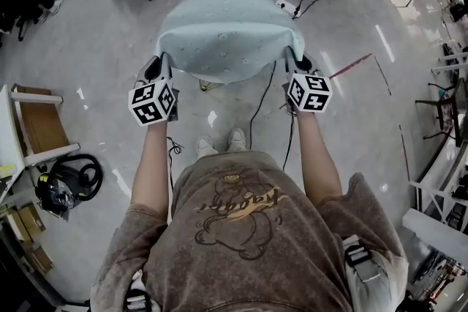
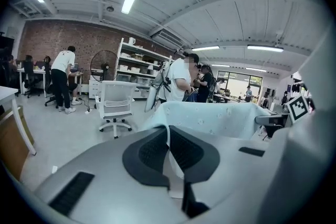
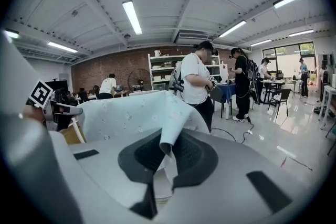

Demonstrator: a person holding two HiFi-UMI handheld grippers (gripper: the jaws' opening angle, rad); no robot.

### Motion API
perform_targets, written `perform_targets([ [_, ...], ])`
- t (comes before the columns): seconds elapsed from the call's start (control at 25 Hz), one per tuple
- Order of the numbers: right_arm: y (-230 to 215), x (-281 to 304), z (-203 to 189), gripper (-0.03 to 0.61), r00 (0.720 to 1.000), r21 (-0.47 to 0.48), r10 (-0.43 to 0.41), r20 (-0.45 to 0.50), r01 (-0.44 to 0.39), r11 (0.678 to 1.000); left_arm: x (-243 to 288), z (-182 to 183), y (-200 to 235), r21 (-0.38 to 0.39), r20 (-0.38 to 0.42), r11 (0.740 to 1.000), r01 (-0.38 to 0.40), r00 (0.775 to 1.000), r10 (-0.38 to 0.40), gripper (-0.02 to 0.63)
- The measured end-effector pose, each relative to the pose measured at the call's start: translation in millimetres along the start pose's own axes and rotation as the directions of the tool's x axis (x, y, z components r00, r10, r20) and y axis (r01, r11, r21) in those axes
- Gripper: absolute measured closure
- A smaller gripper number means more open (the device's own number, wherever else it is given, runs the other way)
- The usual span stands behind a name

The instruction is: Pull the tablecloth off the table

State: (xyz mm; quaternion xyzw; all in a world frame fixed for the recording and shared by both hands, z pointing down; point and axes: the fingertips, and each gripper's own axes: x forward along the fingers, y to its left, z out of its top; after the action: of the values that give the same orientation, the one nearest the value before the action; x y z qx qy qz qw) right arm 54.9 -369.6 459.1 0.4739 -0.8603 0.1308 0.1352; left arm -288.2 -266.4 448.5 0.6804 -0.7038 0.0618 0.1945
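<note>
Left hand-held gripper (image 2: 168,152) and right hand-held gripper (image 3: 167,157) each pinch 1 near corner of the tablecloth (image 1: 227,33), which hangs raised between them above the floor (image 1: 95,47). Bench hidden beneath; the far edge possibly rests there. Pull looks mostly done.

I saw a washed-brown, short-sleeved T-shirt (image 1: 248,230) with a cartoon bear print, pale shoes (image 1: 219,143), and the grey left gripper (image 1: 164,57) and right gripper (image 1: 293,55), each bearing a black-and-white marker cube (image 1: 152,103).

Left gripper (image 1: 161,63) and right gripper (image 1: 298,62) hold the tablecloth (image 1: 227,29) (pale blue) aloft.
</note>
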Motion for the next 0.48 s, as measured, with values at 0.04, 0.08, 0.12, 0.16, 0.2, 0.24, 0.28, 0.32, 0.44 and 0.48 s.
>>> perform_targets([
  [0.04,1.0,-3.0,5.2,0.551,1.0,-0.004,0.0,0.013,0.0,1.0,-2.9,5.6,-2.3,0.001,0.012,1.0,0.001,1.0,-0.001,0.592],
  [0.08,1.7,-6.2,9.7,0.554,1.0,-0.009,0.0,0.026,0.0,1.0,-5.7,10.9,-5.0,0.005,0.023,1.0,0.002,1.0,-0.002,0.592],
  [0.12,2.5,-9.8,13.6,0.555,0.999,-0.013,0.0,0.038,0.001,1.0,-8.5,15.7,-7.8,0.009,0.035,1.0,0.003,0.999,-0.004,0.592],
  [0.16,3.5,-13.8,17.1,0.558,0.999,-0.016,0.0,0.051,0.001,1.0,-11.5,20.0,-10.7,0.015,0.045,1.0,0.004,0.999,-0.005,0.592],
  [0.2,4.8,-18.4,20.4,0.56,0.998,-0.017,0.0,0.065,0.002,1.0,-14.7,23.9,-13.6,0.02,0.055,1.0,0.006,0.998,-0.007,0.592],
  [0.24,6.1,-23.4,23.5,0.56,0.997,-0.017,0.0,0.079,0.002,1.0,-17.9,27.5,-16.3,0.026,0.063,1.0,0.009,0.998,-0.011,0.592],
  [0.28,7.6,-28.4,26.6,0.561,0.996,-0.018,0.0,0.092,0.002,1.0,-20.9,30.8,-18.5,0.029,0.069,0.999,0.014,0.998,-0.016,0.592],
  [0.32,9.2,-33.2,29.8,0.562,0.995,-0.02,0.0,0.103,0.002,1.0,-23.7,34.0,-20.3,0.031,0.073,0.999,0.019,0.997,-0.021,0.592],
  [0.44,14.6,-46.0,38.6,0.563,0.992,-0.028,-0.001,0.127,0.004,1.0,-32.2,41.6,-23.1,0.032,0.081,0.999,0.033,0.996,-0.035,0.592],
  [0.48,16.8,-50.2,40.9,0.563,0.991,-0.031,-0.002,0.132,0.006,1.0,-35.5,43.3,-23.5,0.033,0.083,0.999,0.036,0.996,-0.039,0.592],
])
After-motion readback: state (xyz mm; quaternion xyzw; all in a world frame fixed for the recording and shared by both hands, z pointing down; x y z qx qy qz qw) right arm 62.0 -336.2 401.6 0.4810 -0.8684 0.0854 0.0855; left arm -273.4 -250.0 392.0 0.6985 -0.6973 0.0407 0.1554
